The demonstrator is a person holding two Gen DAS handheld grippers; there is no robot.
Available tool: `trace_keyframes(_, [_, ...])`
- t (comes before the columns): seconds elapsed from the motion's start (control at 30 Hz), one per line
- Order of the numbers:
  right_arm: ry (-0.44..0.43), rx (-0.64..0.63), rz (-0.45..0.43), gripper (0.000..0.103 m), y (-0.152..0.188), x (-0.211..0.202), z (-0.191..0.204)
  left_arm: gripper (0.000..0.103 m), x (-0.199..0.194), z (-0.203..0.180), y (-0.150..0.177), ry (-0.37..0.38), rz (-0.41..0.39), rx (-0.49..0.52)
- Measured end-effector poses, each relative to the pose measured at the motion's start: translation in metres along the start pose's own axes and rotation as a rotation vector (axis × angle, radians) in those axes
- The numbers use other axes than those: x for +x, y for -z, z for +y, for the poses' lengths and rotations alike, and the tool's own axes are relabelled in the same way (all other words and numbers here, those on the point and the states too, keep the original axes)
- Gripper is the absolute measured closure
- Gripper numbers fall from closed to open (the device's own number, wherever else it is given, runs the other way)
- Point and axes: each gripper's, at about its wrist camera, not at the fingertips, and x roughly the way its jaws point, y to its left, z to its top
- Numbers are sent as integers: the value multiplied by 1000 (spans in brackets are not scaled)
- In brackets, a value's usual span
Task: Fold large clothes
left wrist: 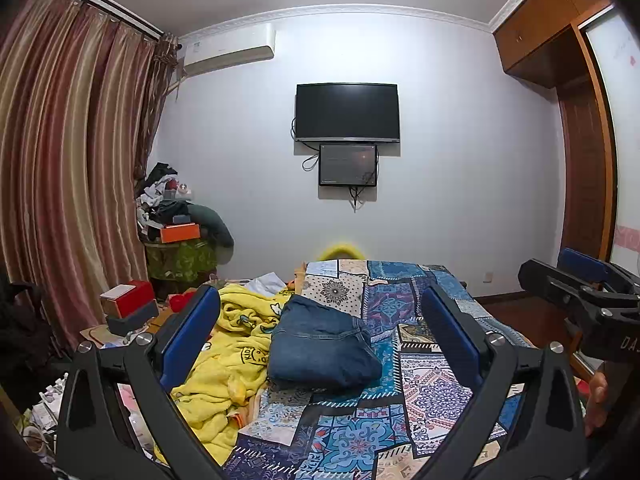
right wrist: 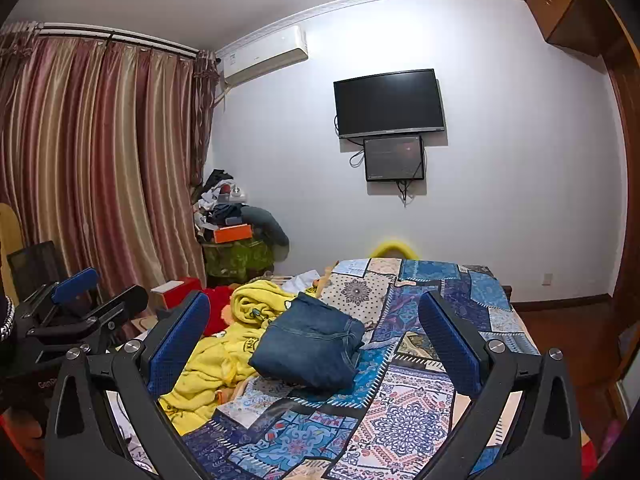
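The folded jeans (left wrist: pixel 322 344) sit on the patchwork bedspread (left wrist: pixel 424 392) as a compact dark-blue denim bundle, several layers thick, with a stitched seam and a doubled edge showing along the top right. The bundle lies toward the left half of the bed, its left side touching the yellow fleece garment (left wrist: pixel 228 360), which is crumpled and unfolded, spilling along the bed's left edge with printed cartoon patches showing.

The left gripper (left wrist: pixel 320 336) is held above the bed with its jaws spread wide; the blue pads (left wrist: pixel 188 332) stand well apart, framing the jeans in the left wrist view without touching them or anything else. The right gripper (right wrist: pixel 314 336) is likewise spread wide and empty, its blue pads (right wrist: pixel 178 344) clear of the cloth, with the jeans (right wrist: pixel 310 344) showing between them. Each gripper appears at the edge of the other's view: the right one at the far right of the left wrist view, with a bit of a hand (left wrist: pixel 598 404) below it, and the left one at the far left of the right wrist view.

Beyond the foot of the bed, a dark television (left wrist: pixel 347 112) hangs on the white wall with a smaller screen (left wrist: pixel 348 164) just under it. An air conditioner (left wrist: pixel 230 50) is mounted near the striped curtains (left wrist: pixel 68 152), and a heap of clothes and boxes (left wrist: pixel 172 208) stands in the corner. A red box (left wrist: pixel 128 298) sits left of the bed.
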Motion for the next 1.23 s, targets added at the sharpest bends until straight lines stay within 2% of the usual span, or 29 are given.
trace_keyframes(0.73, [13, 14, 0, 0, -1, 1, -5, 2, 7, 0, 3, 43, 19, -14])
trace_keyframes(0.97, [16, 19, 4, 0, -1, 3, -6, 2, 11, 6, 4, 58, 33, -51])
trace_keyframes(1.23, [19, 29, 13, 0, 1, 7, -10, 2, 16, 3, 8, 68, 49, -29])
